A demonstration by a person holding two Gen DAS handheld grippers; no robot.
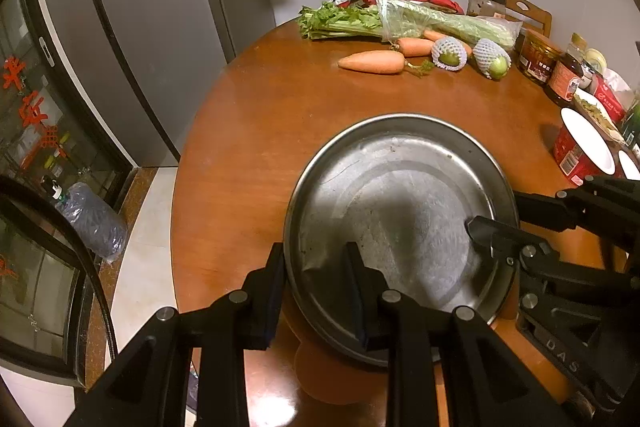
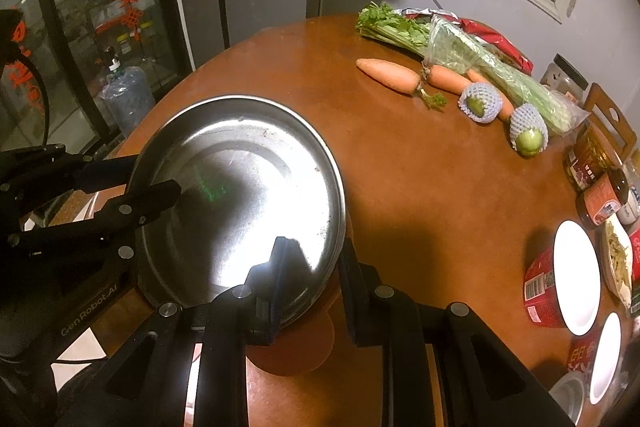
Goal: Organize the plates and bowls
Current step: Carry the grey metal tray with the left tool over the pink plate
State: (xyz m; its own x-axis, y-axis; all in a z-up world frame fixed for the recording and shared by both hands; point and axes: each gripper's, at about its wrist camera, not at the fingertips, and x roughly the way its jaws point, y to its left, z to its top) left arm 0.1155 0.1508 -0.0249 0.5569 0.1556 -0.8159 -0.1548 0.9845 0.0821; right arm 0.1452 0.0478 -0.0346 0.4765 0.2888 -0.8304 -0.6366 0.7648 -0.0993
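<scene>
A large round steel plate [image 1: 400,195] sits over the near part of the round wooden table [image 1: 248,131]. My left gripper [image 1: 316,291] straddles its near-left rim, one finger outside and one inside, closed on the rim. My right gripper [image 2: 312,287] clasps the plate [image 2: 240,187] at its near-right rim the same way. Each gripper shows in the other's view, the right one [image 1: 496,223] and the left one [image 2: 152,183]. Two red bowls with white insides [image 2: 576,283] stand at the table's right edge.
Carrots [image 1: 372,62], celery in a bag [image 1: 400,19] and two net-wrapped fruits [image 1: 450,54] lie at the far side. Jars and sauce bottles [image 1: 564,79] line the right edge. A fridge [image 1: 132,27] and a water jug [image 1: 92,219] stand at the left.
</scene>
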